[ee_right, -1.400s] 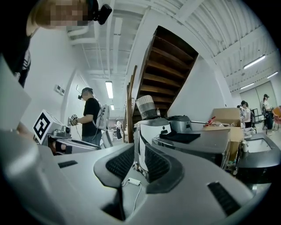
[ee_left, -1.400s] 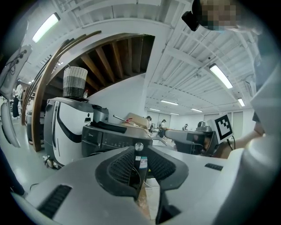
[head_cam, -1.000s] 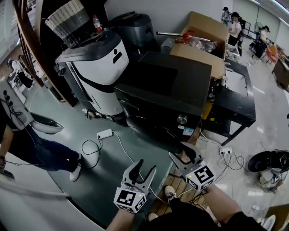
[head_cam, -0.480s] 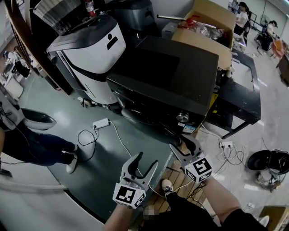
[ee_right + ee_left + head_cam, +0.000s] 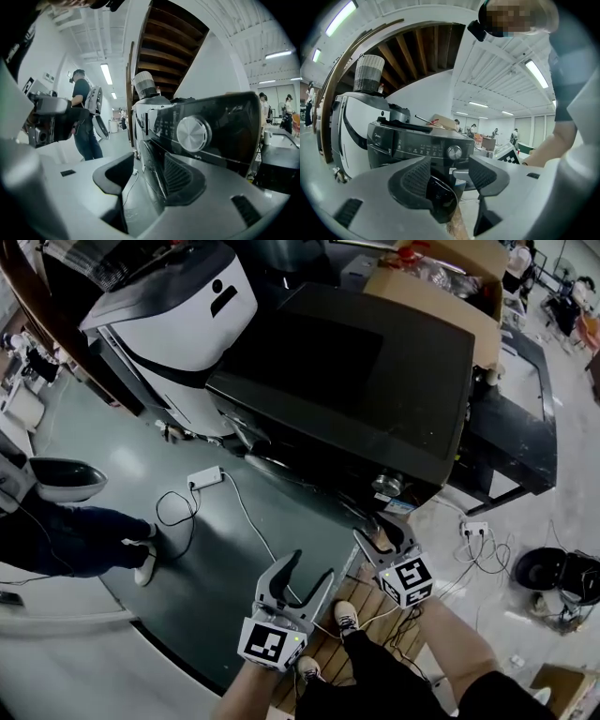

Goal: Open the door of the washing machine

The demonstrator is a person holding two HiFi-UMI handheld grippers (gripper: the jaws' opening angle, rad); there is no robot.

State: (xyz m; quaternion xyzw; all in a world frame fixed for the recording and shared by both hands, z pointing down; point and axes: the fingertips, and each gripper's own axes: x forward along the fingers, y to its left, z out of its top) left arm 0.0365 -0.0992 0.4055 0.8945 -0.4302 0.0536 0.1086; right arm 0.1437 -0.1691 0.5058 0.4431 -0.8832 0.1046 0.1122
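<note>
Jaws of the right gripper (image 5: 380, 538) stand wide and empty, close to the front of the black washing machine (image 5: 366, 371). Its round door (image 5: 151, 161) lies just ahead, the rim running up between them under the control knob (image 5: 193, 133). The left gripper (image 5: 298, 570), equally wide and empty, hangs farther back.

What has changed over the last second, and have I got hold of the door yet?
Not yet. Both grippers have moved in toward the washing machine. The right gripper is now close to its front, just below the knob. The left gripper trails behind, above the floor. Unchanged: both are open and empty, and the door is shut.
</note>
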